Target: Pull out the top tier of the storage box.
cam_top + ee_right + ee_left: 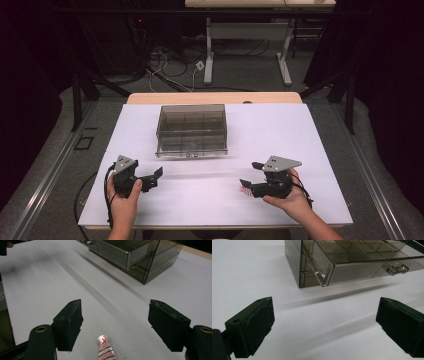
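Jaws, right gripper (115, 326), right gripper view: two black pads standing apart, nothing pressed between them. Between and below them, at the bottom edge, lies a small pink striped item (105, 350) with white and dark bands and a small cross mark near its tip. It lies on the white table (37, 290); neither pad touches it. What the item is cannot be told from this close, cropped look. Far side: a smoky clear plastic drawer box (140, 257), one drawer front slightly proud of the case.

Jaws, left gripper (323, 323), left gripper view: two black pads set wide apart, bare white table surface between them, nothing held. Ahead stands the drawer box, corner nearest, with a clear latch-style pull (397, 269) on the drawer front at the upper right.

High view: the left gripper (150, 178) is held in the person's left hand (124, 197) near the table's front left, jaws pointing toward the middle. The right gripper (248, 181) is held in the right hand (292, 200) near the front right, jaws pointing left. The pink striped item (246, 190) shows as a small red-and-white patch just at the right gripper's jaw tips. The drawer box (191, 130) sits at table centre, toward the far edge, well apart from both grippers. Cables trail from each gripper.
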`<state>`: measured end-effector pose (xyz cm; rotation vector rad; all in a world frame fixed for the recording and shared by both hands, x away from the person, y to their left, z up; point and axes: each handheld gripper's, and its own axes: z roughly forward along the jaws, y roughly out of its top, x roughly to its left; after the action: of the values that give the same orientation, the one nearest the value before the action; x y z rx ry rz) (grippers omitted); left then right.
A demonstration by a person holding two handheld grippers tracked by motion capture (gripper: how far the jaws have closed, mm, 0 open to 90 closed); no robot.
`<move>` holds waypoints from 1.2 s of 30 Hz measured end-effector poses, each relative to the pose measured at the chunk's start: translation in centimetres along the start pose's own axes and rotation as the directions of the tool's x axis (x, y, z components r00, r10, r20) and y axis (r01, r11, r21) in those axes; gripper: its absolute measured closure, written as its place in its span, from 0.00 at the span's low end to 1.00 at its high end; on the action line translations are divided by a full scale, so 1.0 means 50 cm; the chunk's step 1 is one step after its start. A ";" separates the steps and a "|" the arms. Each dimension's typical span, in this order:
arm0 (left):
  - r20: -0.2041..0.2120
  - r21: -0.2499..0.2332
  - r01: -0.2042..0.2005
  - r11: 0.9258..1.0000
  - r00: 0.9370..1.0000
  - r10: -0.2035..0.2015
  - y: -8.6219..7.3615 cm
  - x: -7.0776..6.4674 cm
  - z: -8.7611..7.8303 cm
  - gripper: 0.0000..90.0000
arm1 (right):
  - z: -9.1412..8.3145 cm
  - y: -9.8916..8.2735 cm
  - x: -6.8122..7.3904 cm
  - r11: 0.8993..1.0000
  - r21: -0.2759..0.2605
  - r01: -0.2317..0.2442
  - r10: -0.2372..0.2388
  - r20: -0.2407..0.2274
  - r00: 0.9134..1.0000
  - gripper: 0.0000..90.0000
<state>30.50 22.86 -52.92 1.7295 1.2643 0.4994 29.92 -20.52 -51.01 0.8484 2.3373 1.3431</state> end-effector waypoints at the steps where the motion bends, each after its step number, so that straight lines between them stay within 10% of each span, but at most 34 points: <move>1: -0.001 0.000 0.000 1.000 1.000 0.000 0.000 0.000 0.000 0.02 | 0.000 0.000 -0.001 1.000 0.005 0.000 0.000 -0.003 1.000 0.33; 36: -0.004 0.004 -0.004 1.000 1.000 0.004 -0.002 0.004 0.000 0.02 | 0.035 -0.001 -0.033 0.983 0.172 -0.063 0.069 -0.032 0.997 0.54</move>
<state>30.54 23.03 -53.03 1.7360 1.2654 0.5028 32.10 -20.40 -51.97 0.9662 2.5028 1.2056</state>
